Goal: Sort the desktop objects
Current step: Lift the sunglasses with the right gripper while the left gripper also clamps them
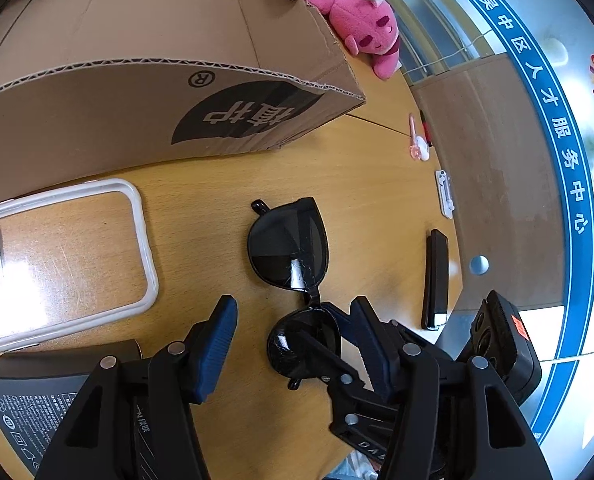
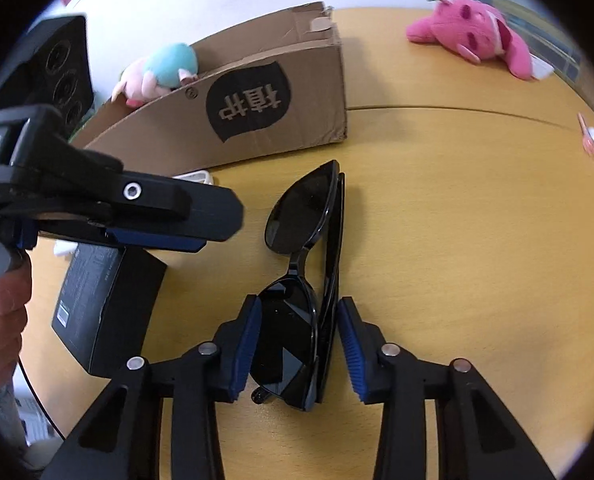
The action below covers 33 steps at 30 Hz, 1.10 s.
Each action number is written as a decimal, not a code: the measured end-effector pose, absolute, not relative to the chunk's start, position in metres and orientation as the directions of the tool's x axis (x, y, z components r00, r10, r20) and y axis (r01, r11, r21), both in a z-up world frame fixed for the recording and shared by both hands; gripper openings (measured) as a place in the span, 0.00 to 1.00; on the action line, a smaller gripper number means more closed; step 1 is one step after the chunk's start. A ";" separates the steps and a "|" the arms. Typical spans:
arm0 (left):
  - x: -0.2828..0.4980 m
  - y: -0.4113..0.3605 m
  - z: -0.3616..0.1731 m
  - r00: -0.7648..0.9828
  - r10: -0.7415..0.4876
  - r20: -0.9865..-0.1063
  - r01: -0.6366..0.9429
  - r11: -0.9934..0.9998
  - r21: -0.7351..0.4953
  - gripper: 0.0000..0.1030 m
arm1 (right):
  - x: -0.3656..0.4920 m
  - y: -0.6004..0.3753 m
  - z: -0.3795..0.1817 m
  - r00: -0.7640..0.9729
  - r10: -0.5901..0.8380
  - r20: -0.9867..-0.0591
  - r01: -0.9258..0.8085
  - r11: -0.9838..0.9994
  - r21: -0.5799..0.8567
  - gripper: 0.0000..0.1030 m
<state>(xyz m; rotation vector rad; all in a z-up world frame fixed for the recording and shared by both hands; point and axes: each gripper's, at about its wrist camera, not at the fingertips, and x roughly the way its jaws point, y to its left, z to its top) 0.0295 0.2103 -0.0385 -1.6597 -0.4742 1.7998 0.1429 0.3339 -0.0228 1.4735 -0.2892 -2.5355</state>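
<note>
So the folded black sunglasses were lying on the wooden desk, just at 6 o'clock from the cardboard box. The right gripper had its two blue pads either side of the nearer lens. The left-side pad looked like it was touching the lens, but the pad at 3 o'clock was a sliver apart from the folded arms, so not clamped on them.

The left gripper hung over the desk with its jaws wide apart and nothing between the pads; from its camera the sunglasses sat right ahead, with the other gripper poking in from 4 o'clock.

Other stuff around: a clear phone case at 9 o'clock from the sunglasses, a black carton at 8 o'clock, a dark phone at 3 o'clock, and a pink plush up near the desk's edge at 1 o'clock. A teal-and-pink plush sat inside the box.
</note>
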 end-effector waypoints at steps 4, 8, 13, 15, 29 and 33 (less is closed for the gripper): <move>0.030 0.205 -0.039 0.008 0.683 -0.731 -0.195 -0.716 -0.671 0.60 | 0.150 0.345 -0.020 -0.510 -0.333 -0.793 0.044 -0.931 0.362 0.28; 0.032 0.201 -0.040 0.012 0.703 -0.711 -0.185 -0.697 -0.693 0.60 | 0.154 0.355 -0.018 -0.528 -0.408 -0.744 0.021 -0.883 0.469 0.26; 0.036 0.201 -0.040 0.025 0.710 -0.704 -0.193 -0.687 -0.700 0.61 | 0.161 0.348 -0.005 -0.566 -0.357 -0.743 0.046 -0.914 0.404 0.26; 0.039 0.203 -0.040 0.039 0.716 -0.697 -0.203 -0.677 -0.707 0.60 | 0.162 0.340 0.006 -0.594 -0.314 -0.741 0.066 -0.937 0.344 0.26; 0.047 0.218 -0.074 0.113 0.685 -0.720 -0.117 -0.711 -0.694 0.48 | 0.196 0.268 0.005 -0.680 -0.068 -0.730 0.256 -0.955 -0.150 0.25; 0.050 0.211 -0.072 0.096 0.690 -0.718 -0.125 -0.707 -0.696 0.45 | 0.199 0.257 0.003 -0.701 -0.036 -0.713 0.278 -0.933 -0.226 0.25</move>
